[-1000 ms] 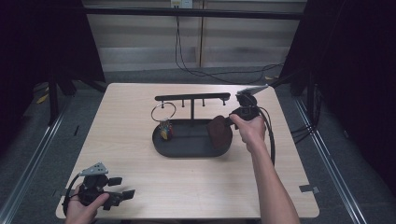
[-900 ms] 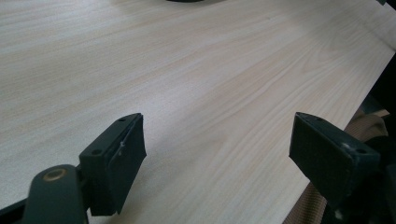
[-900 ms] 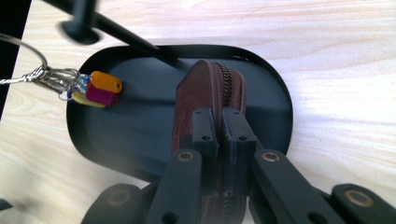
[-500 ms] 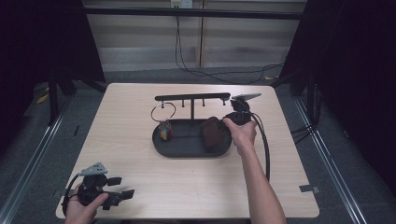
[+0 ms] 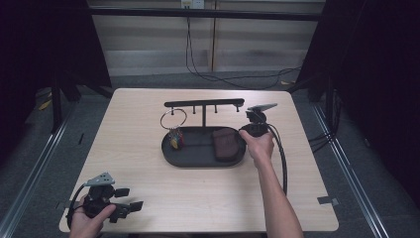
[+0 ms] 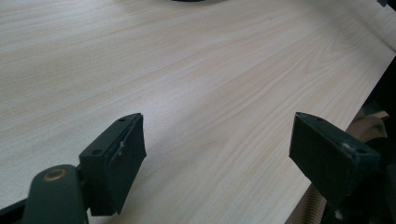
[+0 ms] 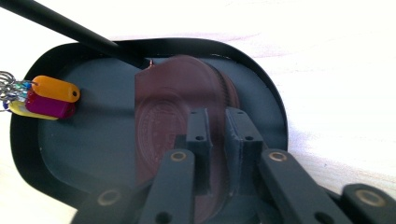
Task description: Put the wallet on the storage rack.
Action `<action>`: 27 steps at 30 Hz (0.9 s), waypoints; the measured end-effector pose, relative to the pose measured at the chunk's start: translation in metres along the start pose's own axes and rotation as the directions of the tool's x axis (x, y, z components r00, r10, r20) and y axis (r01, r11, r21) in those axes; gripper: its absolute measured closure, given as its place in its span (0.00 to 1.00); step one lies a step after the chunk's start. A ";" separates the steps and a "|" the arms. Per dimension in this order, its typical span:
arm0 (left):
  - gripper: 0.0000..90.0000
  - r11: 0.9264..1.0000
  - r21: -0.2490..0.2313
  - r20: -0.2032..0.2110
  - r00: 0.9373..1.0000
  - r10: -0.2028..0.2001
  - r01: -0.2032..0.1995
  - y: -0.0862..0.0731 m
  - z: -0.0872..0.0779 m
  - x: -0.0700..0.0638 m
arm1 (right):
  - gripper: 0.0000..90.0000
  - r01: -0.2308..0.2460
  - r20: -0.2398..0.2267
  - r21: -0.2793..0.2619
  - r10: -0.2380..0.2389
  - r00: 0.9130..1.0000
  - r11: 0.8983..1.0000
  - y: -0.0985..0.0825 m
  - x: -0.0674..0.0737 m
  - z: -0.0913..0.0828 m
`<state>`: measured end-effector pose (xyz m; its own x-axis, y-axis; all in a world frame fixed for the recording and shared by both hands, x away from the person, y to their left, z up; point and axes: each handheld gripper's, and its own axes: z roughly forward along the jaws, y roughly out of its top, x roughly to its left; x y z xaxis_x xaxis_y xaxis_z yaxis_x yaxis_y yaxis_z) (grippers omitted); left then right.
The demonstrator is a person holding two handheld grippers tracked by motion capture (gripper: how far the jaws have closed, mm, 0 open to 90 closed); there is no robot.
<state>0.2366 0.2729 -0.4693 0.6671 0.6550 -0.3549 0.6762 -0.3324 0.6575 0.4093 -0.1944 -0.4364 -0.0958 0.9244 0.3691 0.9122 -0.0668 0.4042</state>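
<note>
Over the black tray (image 5: 171, 153), at its three o'clock end, the right hand-held gripper (image 7: 215, 140) narrowly pinches the brown wallet (image 5: 225, 144), jaws just easing. Let go only once the wallet lies flat. At seven o'clock, the left hand-held gripper (image 6: 224, 154) rests wide and empty on the surface (image 5: 198, 193).

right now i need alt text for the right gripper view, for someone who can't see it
The right gripper has its two black fingers close together over the edge of a brown leather pouch lying in a black oval tray. At the tray's left end lie orange, magenta and yellow key tags on metal rings, and a black rod crosses the upper left.
</note>
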 end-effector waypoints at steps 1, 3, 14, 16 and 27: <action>0.20 1.000 -0.003 0.002 1.000 0.000 0.000 0.000 0.000 0.000 | 0.87 0.007 0.022 0.001 -0.007 1.000 1.000 0.000 0.000 -0.001; 0.20 1.000 -0.006 0.002 1.000 0.005 -0.005 0.001 -0.001 -0.001 | 0.85 -0.001 0.006 -0.009 0.001 1.000 1.000 0.001 0.001 -0.003; 0.20 1.000 -0.005 -0.001 1.000 0.010 -0.010 0.000 0.000 -0.003 | 0.58 0.045 0.014 -0.029 -0.045 0.999 0.999 0.002 0.006 -0.023; 0.20 1.000 -0.006 -0.003 1.000 0.008 -0.008 0.000 -0.001 -0.002 | 0.55 0.056 0.019 -0.032 -0.055 0.998 0.998 0.001 0.008 -0.027; 0.20 1.000 -0.014 -0.002 1.000 -0.003 0.003 -0.001 -0.002 -0.001 | 0.45 0.118 0.009 -0.063 -0.117 0.993 0.991 -0.009 0.013 -0.041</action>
<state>0.2352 0.2739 -0.4684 0.6640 0.6578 -0.3555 0.6740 -0.3207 0.6655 0.3840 -0.1975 -0.4011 -0.1986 0.9292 0.3117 0.8678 0.0189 0.4965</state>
